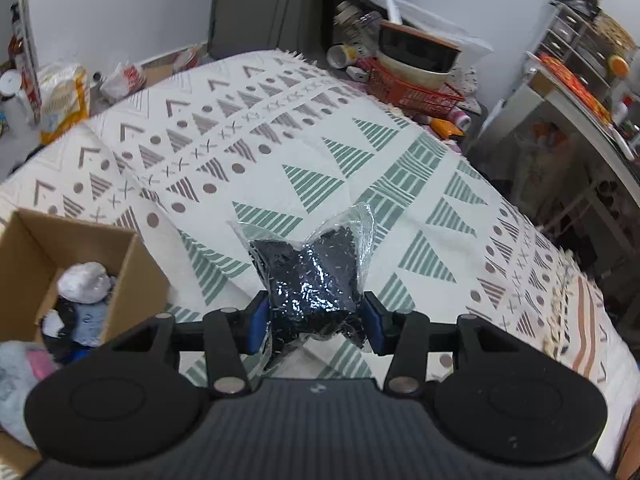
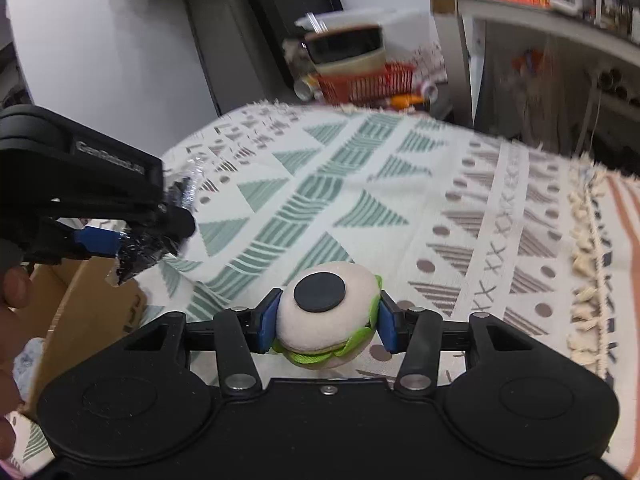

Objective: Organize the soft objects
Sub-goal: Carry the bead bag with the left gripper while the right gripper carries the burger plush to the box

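The step in hand looks like carrying both soft things to the box [image 1: 80,256], lower left of the left wrist view. To do it well, I judge each grip should stay firm but light, since both loads squash easily, and each should be brought over the opening before release.

Nearest in the left wrist view, the left gripper [image 1: 316,320] has its fingers [image 1: 258,320] part closed, pinching a bag [image 1: 312,276] of dark filling at its waist; the plastic bulges beyond them.

In the right wrist view, the right gripper [image 2: 326,322] pinches a plush burger [image 2: 328,320], pale with a green frill, above the bed [image 2: 400,184].

The box already holds soft items.
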Demonstrator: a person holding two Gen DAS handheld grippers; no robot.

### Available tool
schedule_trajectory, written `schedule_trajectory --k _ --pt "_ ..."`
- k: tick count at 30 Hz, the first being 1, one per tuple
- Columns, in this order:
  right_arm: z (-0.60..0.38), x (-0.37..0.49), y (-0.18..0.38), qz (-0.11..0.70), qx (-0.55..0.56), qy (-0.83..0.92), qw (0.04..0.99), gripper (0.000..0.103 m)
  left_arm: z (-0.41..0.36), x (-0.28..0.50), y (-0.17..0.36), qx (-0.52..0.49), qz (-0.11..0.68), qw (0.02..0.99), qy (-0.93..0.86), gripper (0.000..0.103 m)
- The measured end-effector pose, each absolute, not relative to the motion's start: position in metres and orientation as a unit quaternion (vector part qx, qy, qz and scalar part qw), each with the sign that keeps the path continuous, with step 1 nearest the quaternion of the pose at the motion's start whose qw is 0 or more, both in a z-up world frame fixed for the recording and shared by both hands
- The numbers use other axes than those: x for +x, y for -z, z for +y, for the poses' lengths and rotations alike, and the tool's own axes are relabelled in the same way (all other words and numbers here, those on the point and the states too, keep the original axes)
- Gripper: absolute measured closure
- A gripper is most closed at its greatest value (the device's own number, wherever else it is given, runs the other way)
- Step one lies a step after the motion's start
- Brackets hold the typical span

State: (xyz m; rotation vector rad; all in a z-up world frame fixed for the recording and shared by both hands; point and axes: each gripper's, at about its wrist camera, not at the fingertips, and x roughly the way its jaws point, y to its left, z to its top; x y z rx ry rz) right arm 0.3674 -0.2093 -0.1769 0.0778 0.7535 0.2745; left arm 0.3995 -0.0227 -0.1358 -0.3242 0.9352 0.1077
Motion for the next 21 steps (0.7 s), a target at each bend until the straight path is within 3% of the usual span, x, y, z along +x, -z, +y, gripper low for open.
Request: schedule_trajectory --k 21 --pt "-0.211 0.298 0.073 0.304 0.063 -0.117 0.943 0.055 0.022 0.298 0.057 -0.184 0.42 0.888 -0.045 0.056"
